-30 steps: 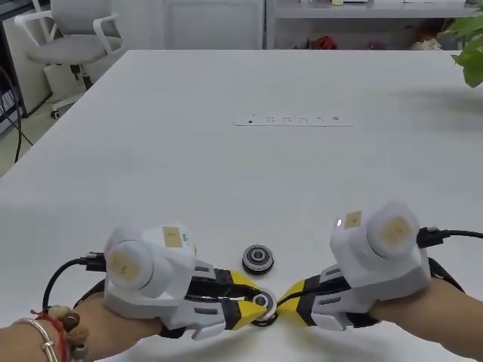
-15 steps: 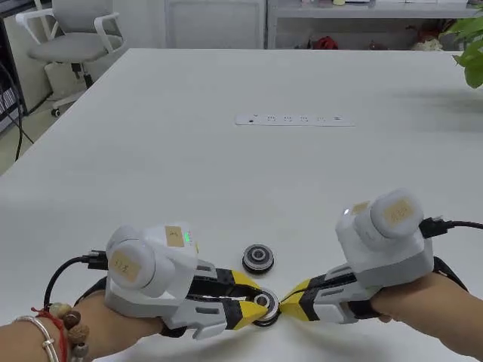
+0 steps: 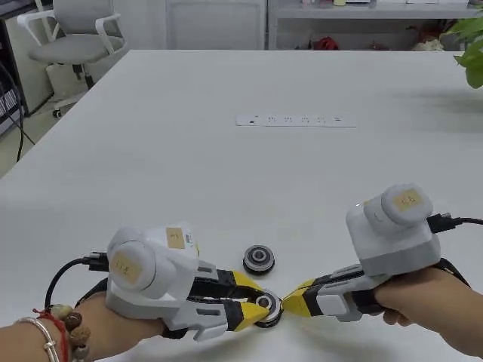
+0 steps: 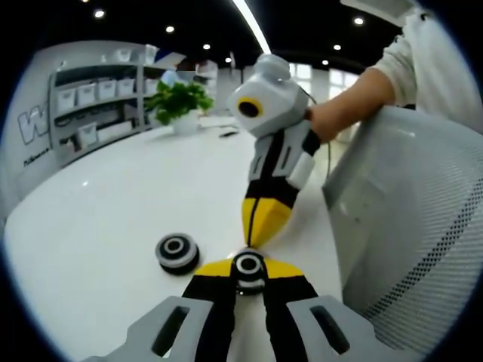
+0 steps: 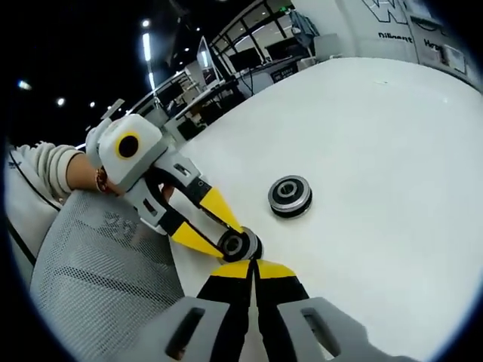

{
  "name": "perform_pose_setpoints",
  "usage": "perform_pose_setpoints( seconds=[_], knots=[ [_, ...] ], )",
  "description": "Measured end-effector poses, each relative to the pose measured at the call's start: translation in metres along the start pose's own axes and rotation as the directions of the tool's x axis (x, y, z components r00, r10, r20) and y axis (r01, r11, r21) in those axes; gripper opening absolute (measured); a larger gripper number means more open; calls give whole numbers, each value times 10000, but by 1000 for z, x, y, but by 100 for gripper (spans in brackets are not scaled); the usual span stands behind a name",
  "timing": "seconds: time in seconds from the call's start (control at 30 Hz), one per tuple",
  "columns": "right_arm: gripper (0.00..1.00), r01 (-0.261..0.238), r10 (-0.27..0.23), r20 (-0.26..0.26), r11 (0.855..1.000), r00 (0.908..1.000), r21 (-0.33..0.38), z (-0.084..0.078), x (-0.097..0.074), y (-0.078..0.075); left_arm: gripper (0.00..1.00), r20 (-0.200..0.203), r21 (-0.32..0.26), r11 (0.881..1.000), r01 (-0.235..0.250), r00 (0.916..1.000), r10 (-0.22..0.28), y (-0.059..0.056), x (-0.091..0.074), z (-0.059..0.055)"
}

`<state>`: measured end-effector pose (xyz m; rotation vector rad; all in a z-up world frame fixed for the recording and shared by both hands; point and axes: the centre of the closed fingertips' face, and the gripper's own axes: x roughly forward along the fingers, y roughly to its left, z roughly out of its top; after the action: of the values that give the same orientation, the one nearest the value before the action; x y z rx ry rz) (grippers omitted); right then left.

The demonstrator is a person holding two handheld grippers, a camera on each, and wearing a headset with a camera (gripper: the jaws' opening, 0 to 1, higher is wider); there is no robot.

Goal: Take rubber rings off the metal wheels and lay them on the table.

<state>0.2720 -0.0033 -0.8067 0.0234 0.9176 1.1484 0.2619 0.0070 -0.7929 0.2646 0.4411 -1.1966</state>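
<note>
A small metal wheel with a black rubber ring sits between the yellow fingertips of my left gripper, which is shut on it just above the table's near edge. It also appears in the left gripper view, wheel, and in the right gripper view, wheel. My right gripper comes in from the right. Its jaws are pressed together and the tips pinch the black ring at the wheel's rim. A second wheel with its ring on lies flat on the table just beyond; second wheel, second wheel.
A white power strip lies flush in the middle of the white table. An office chair stands beyond the far left corner, a plant at the far right. A mesh chair back is close behind the grippers.
My right gripper has rolled, its body rising and swinging to the right, while its tips stay at the wheel. The left gripper and both wheels have kept their places.
</note>
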Motion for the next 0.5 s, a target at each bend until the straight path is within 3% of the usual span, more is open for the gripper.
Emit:
perform_pose_setpoints(
  seconds=[0.5],
  knots=[
    [0,-256,242,246,9981,9994,569,5,-2,7,14,61,-18,10000,77,10000,-77,-1,0,1]
  ],
)
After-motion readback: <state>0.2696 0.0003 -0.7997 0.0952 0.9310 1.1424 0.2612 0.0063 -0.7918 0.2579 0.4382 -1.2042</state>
